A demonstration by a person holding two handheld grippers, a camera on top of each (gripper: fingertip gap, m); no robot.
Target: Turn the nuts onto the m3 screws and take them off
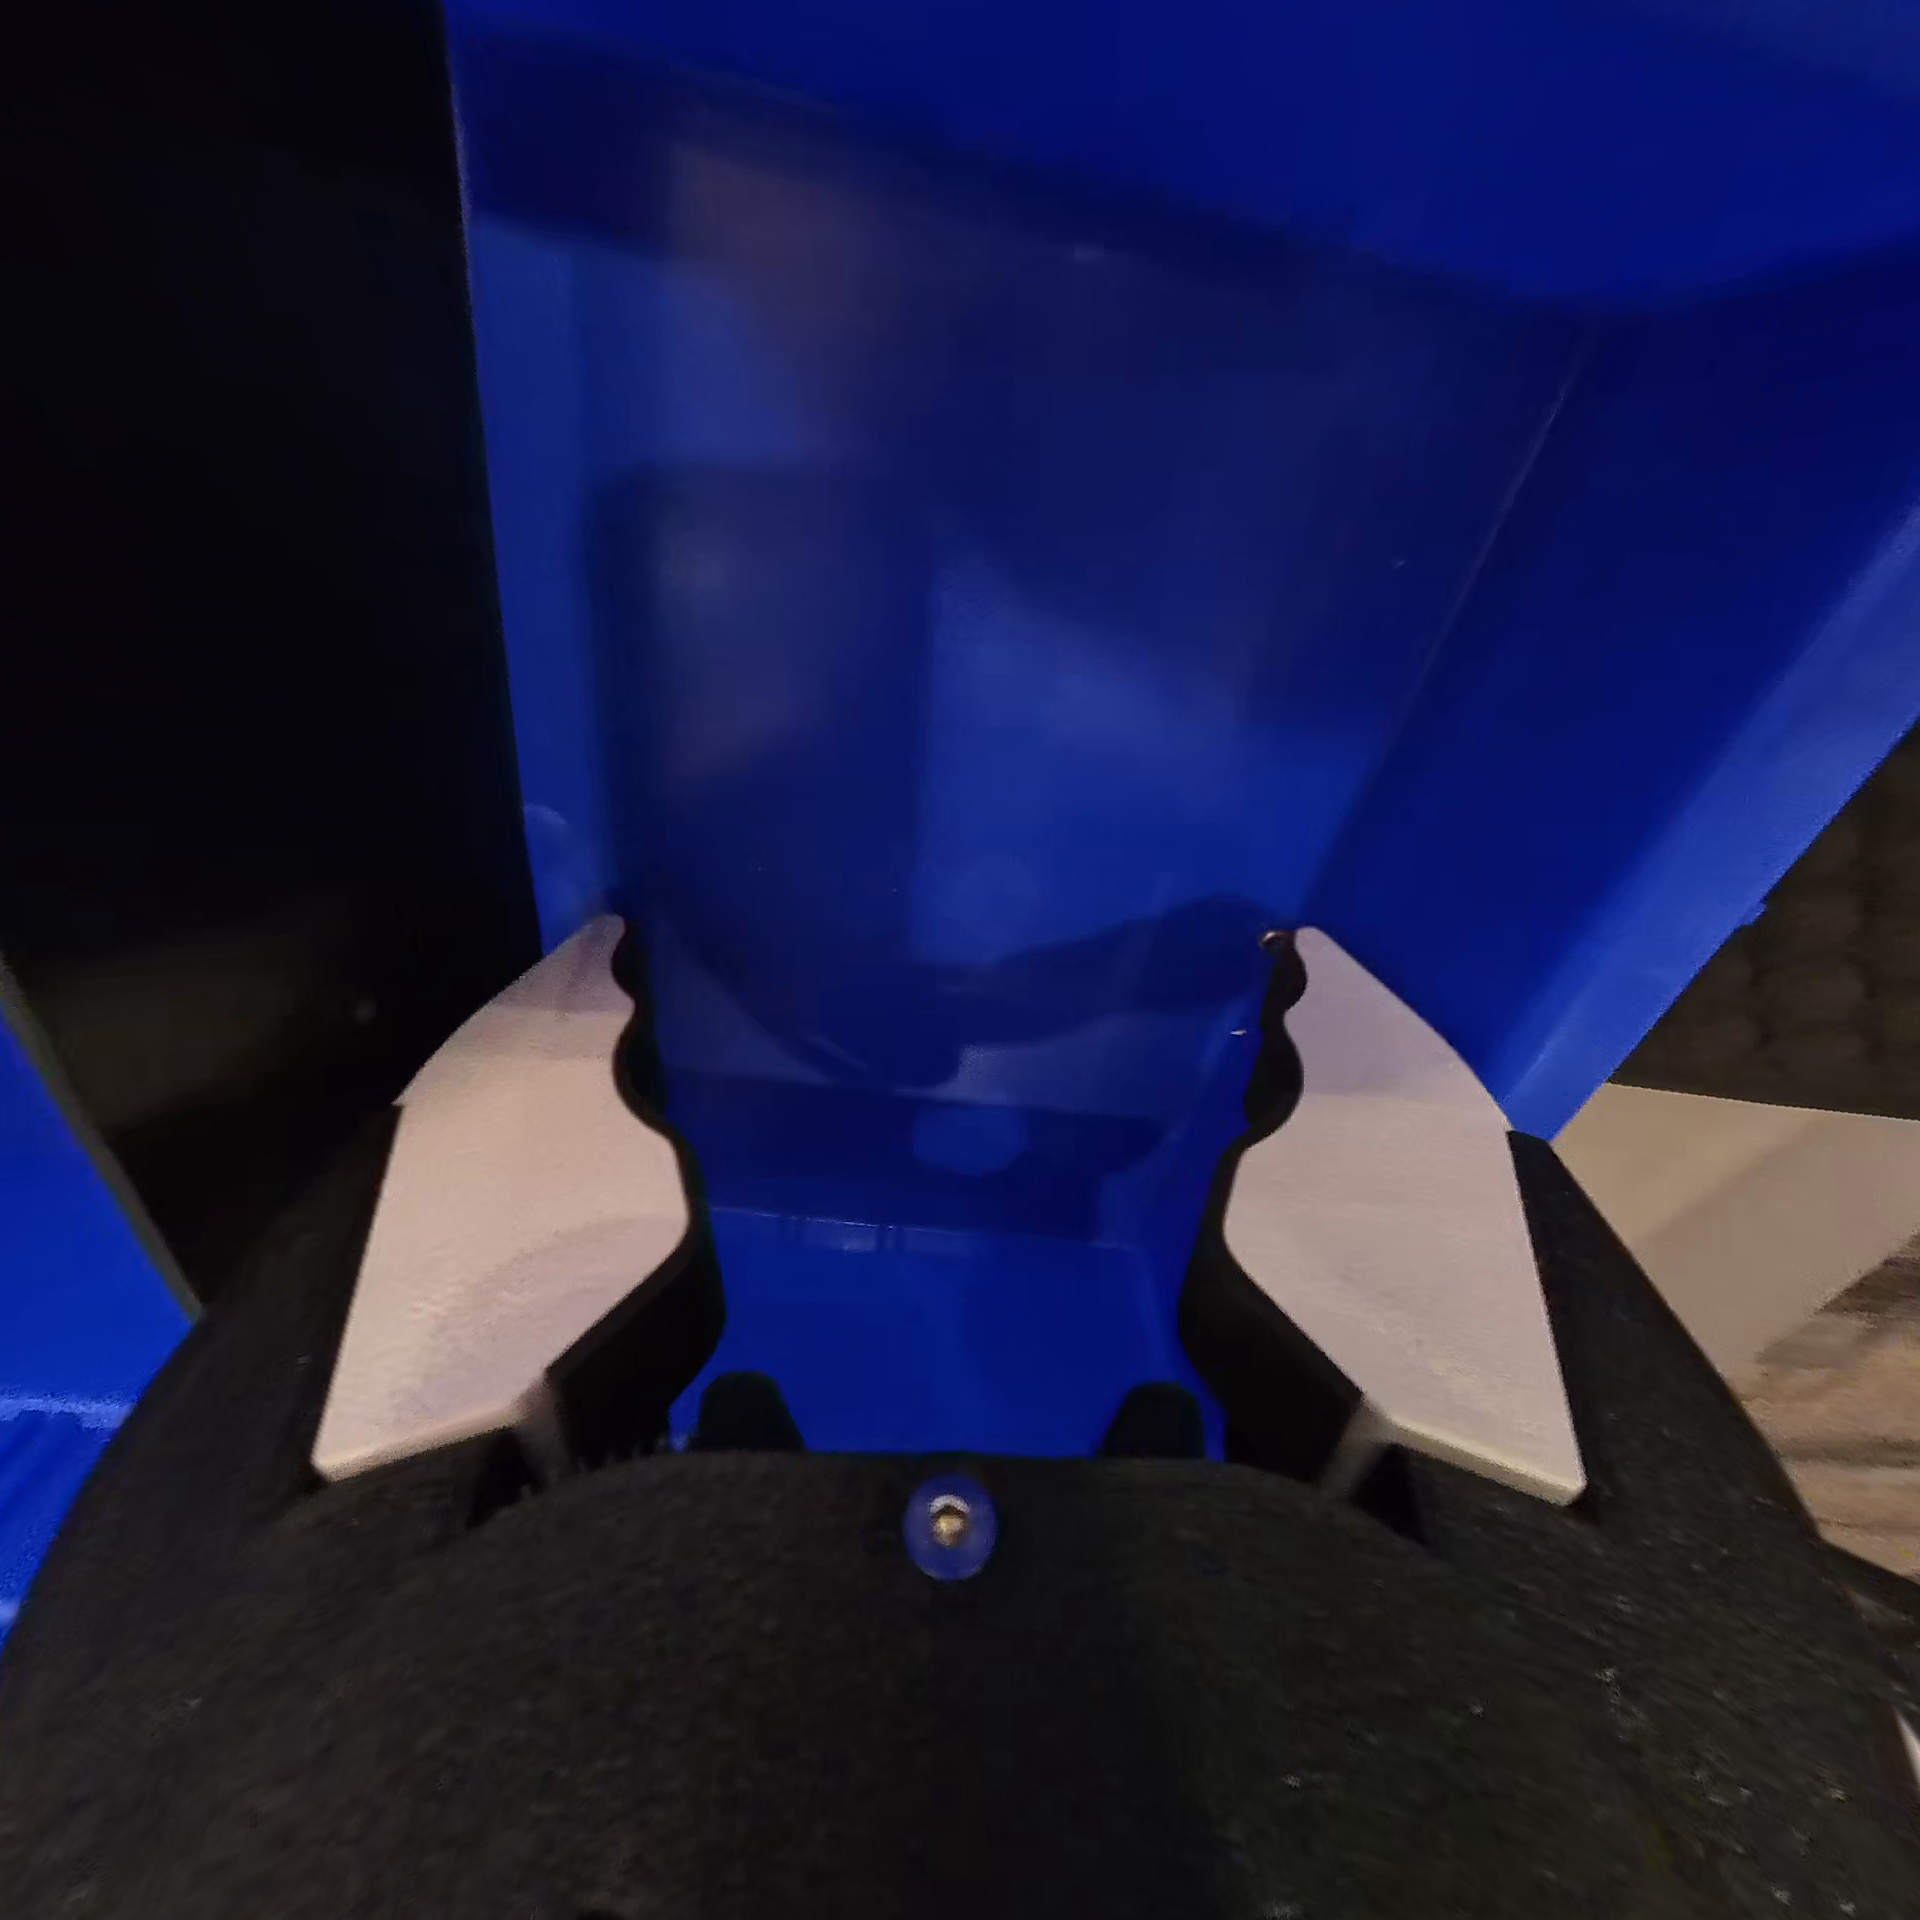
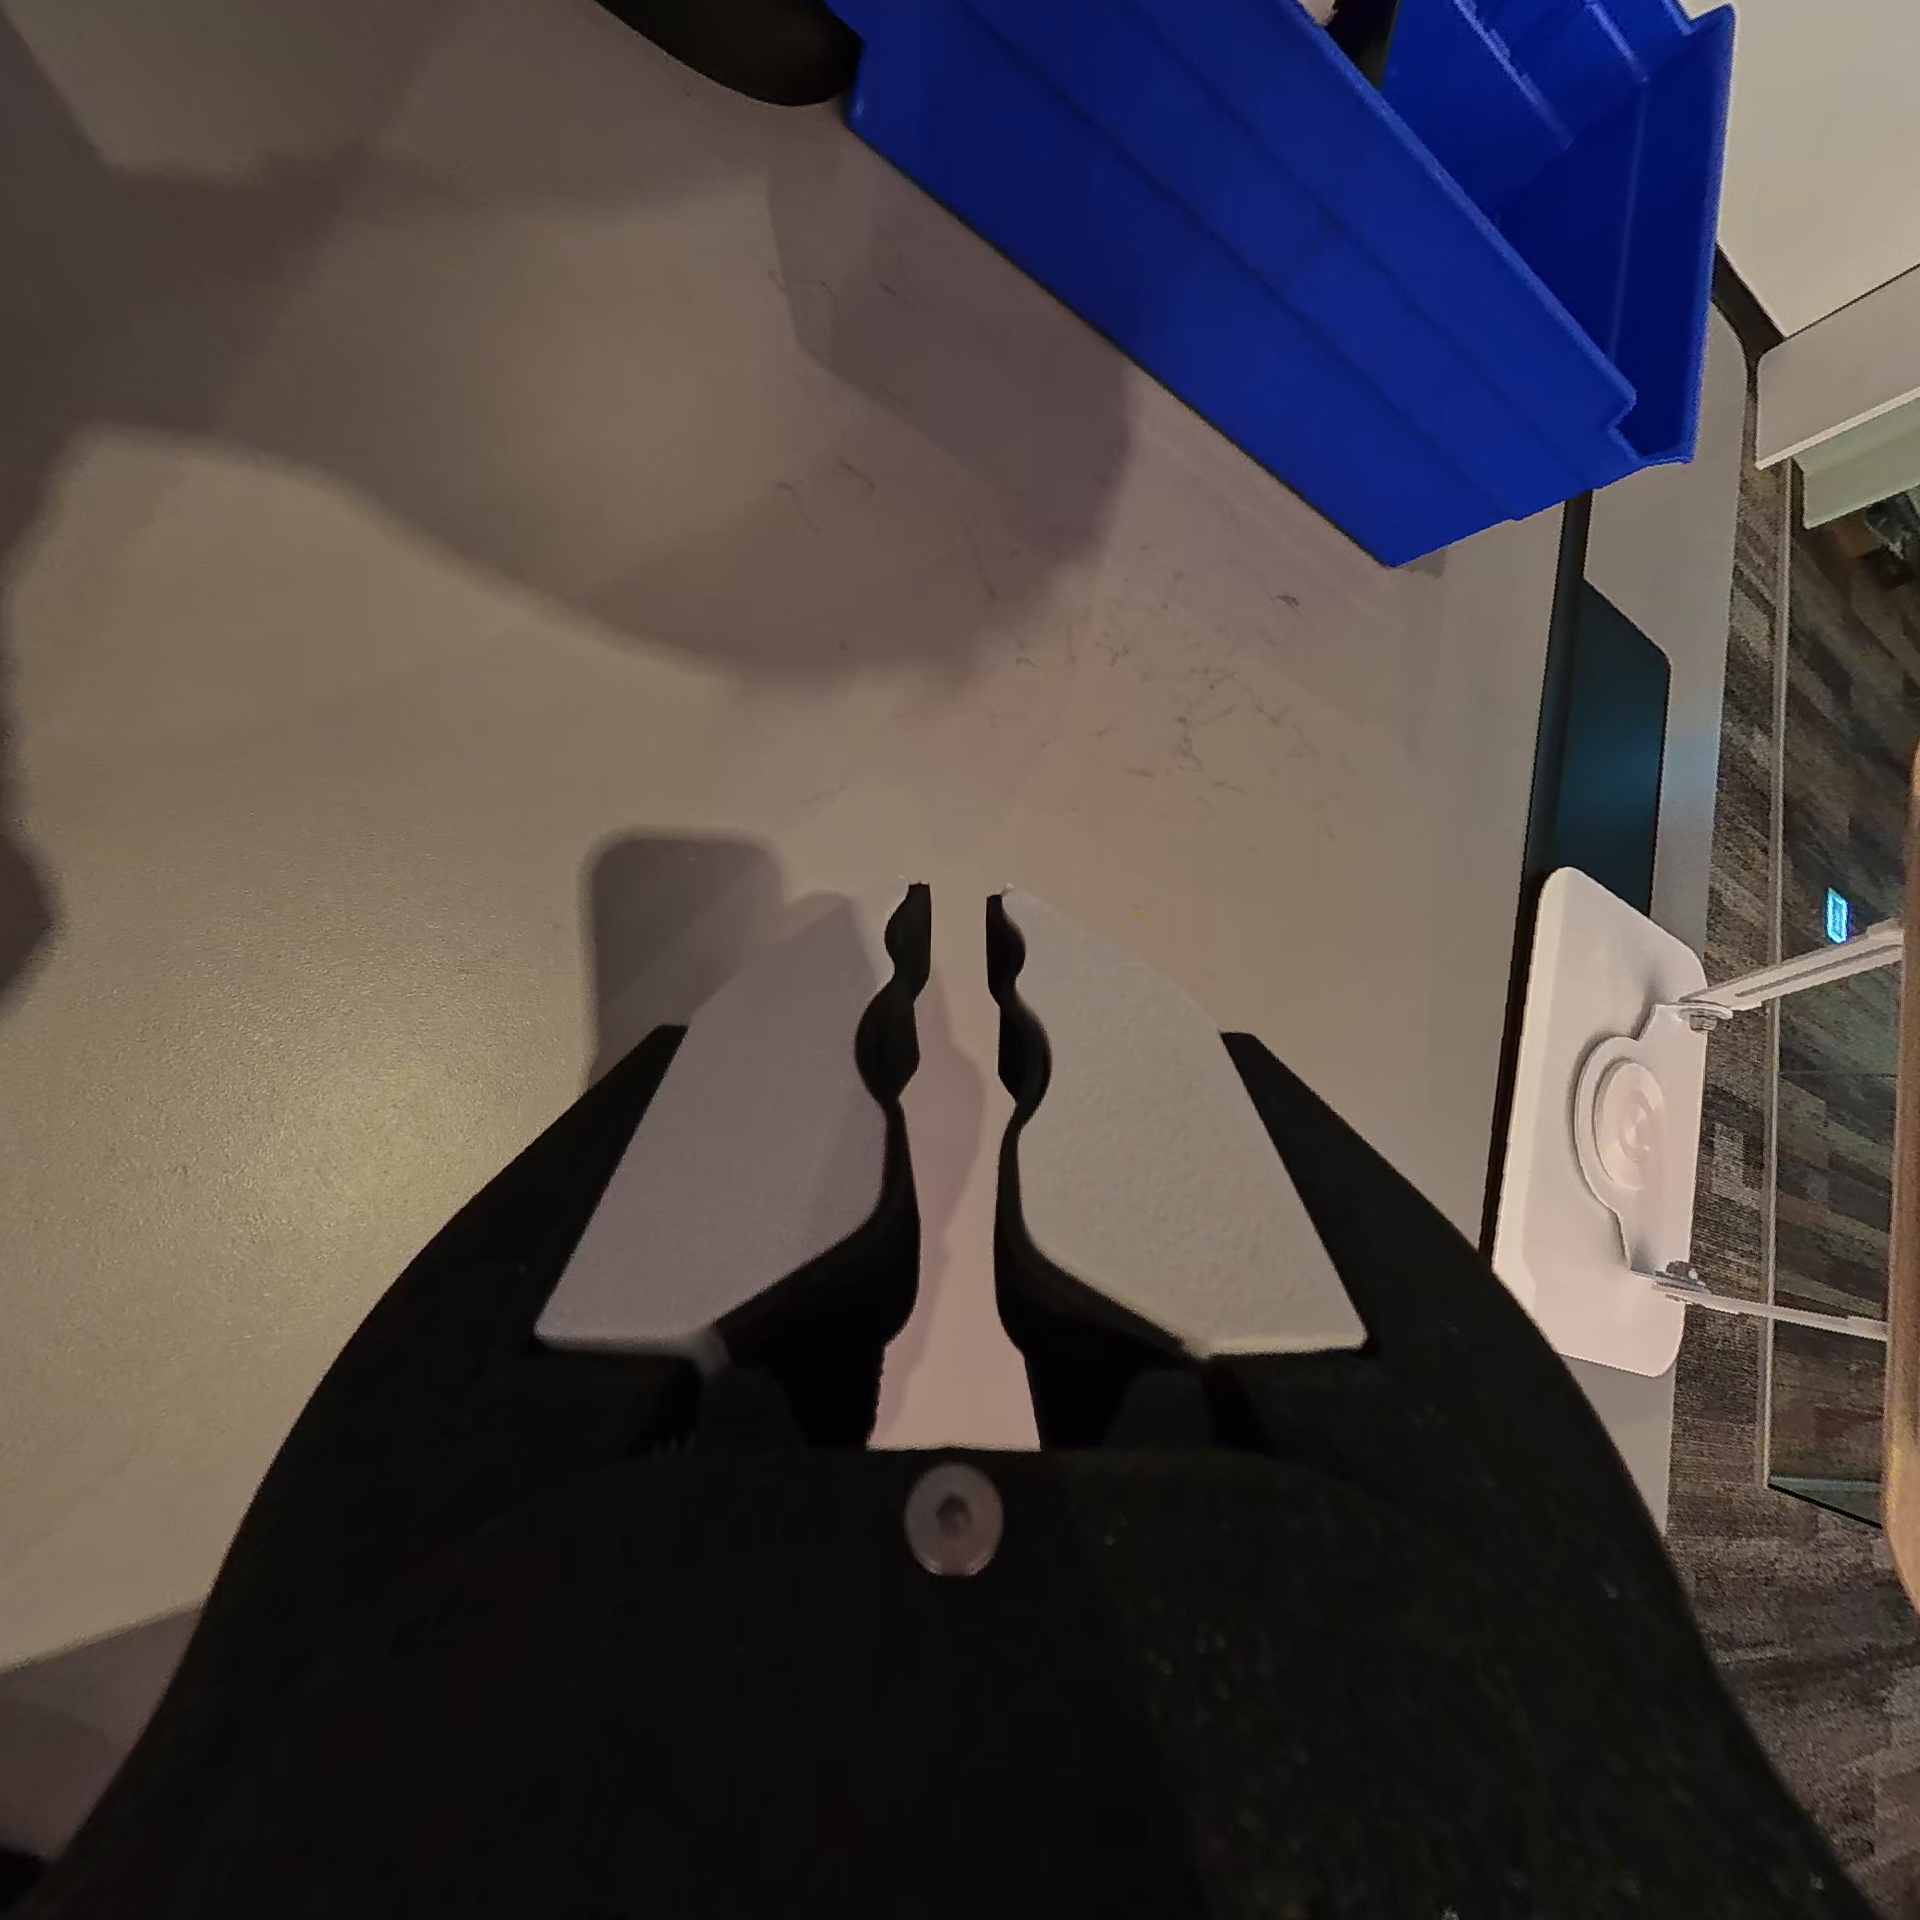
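My left gripper (image 1: 948, 940) is open wide and reaches into a blue plastic bin (image 1: 1039, 520), its fingers close above the bin's floor. A tiny dark metal piece (image 1: 1270, 940) sits at the tip of its right finger; I cannot tell whether it is a nut or a screw. My right gripper (image 2: 956, 896) hovers over the grey table (image 2: 416, 935) with only a narrow gap between its jaws and nothing between them. A blue bin (image 2: 1247, 260) stands on the table ahead of it, to the right. No other screws or nuts show.
A dark divider or wall (image 1: 239, 520) stands left of the bin compartment. The table's right edge (image 2: 1538, 935) runs close to the right gripper, with a white mounting plate (image 2: 1590, 1122) clamped there and patterned carpet (image 2: 1787, 935) below. The left gripper's tips are roughly 35 cm from the right gripper's.
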